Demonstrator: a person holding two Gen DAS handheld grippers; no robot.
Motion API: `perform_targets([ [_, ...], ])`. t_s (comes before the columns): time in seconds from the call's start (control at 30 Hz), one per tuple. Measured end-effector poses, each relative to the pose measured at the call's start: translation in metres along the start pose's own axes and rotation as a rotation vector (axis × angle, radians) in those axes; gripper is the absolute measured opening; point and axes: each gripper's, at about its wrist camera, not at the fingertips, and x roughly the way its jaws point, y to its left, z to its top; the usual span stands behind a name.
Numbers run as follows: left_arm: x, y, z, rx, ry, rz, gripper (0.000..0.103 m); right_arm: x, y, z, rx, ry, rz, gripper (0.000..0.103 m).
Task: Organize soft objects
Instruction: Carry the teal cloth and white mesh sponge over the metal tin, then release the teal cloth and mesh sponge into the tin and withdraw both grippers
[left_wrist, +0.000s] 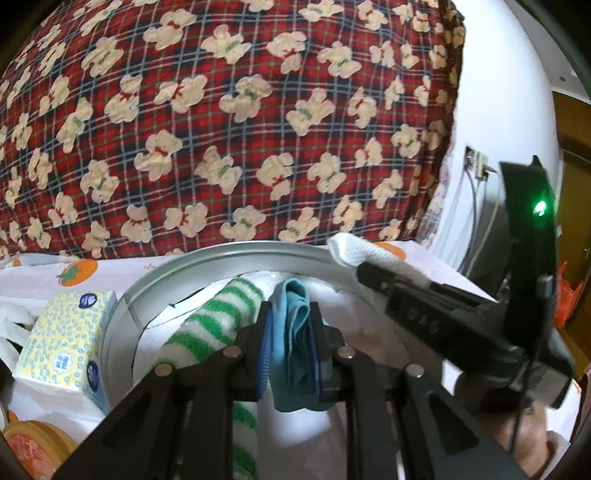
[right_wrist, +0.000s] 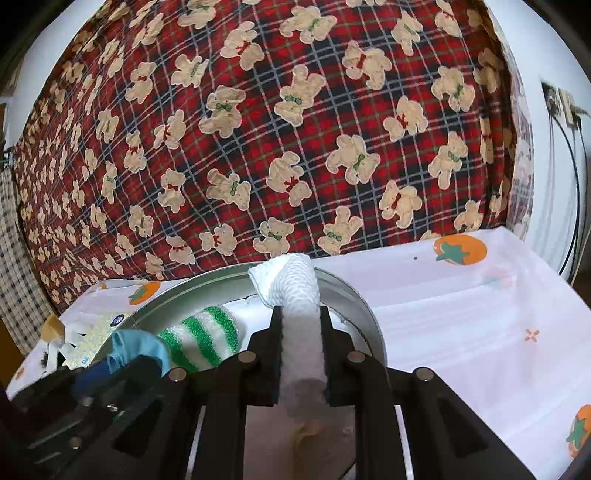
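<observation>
No legible text or labels.

Blue cloth (left_wrist: 295, 332): folded, upright, between black jaws above the round metal tin (left_wrist: 207, 258). White waffle cloth (right_wrist: 299, 314): rolled, clamped over the tin's rim. Green-and-white striped fuzzy sock (right_wrist: 207, 339): lying inside the tin.

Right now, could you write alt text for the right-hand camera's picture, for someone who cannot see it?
The right gripper is shut on a rolled white cloth above a round metal tin. A green-striped sock lies in the tin, and the left gripper holds a blue cloth beside it. A red teddy-bear blanket fills the background.
</observation>
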Motion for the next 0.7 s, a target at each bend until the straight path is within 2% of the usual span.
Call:
perform_targets([
  [0.03,0.001,0.001,-0.001,-0.002,0.001,0.008,0.036,0.002,0.000,0.000,0.000,0.009,0.007,0.018],
  [0.07,0.003,0.002,-0.002,-0.006,0.010,0.019,0.058,0.002,0.002,0.000,-0.004,0.015,0.003,0.023],
  [0.1,0.003,0.003,-0.003,-0.012,0.013,0.021,0.071,0.002,0.003,0.000,-0.007,0.019,0.004,0.037],
  [0.13,0.002,0.005,-0.003,-0.019,0.007,0.021,0.075,0.002,0.003,0.000,-0.006,0.022,0.015,0.046],
  [0.17,-0.002,0.007,-0.004,-0.029,-0.014,0.032,0.087,0.000,0.002,0.001,0.004,0.012,0.017,0.065],
  [0.2,-0.007,0.010,-0.004,-0.041,-0.044,0.051,0.097,-0.008,0.000,0.002,0.017,-0.027,0.017,0.071],
  [0.3,-0.021,0.013,-0.004,-0.037,-0.105,0.089,0.100,-0.027,-0.006,0.005,0.045,-0.129,-0.006,0.071],
  [0.4,-0.034,0.017,-0.005,-0.035,-0.152,0.125,0.102,-0.043,-0.014,0.005,0.091,-0.211,-0.080,0.071],
  [0.7,-0.063,0.032,-0.013,-0.058,-0.220,0.179,0.102,-0.070,-0.031,0.007,0.178,-0.329,-0.214,0.072],
])
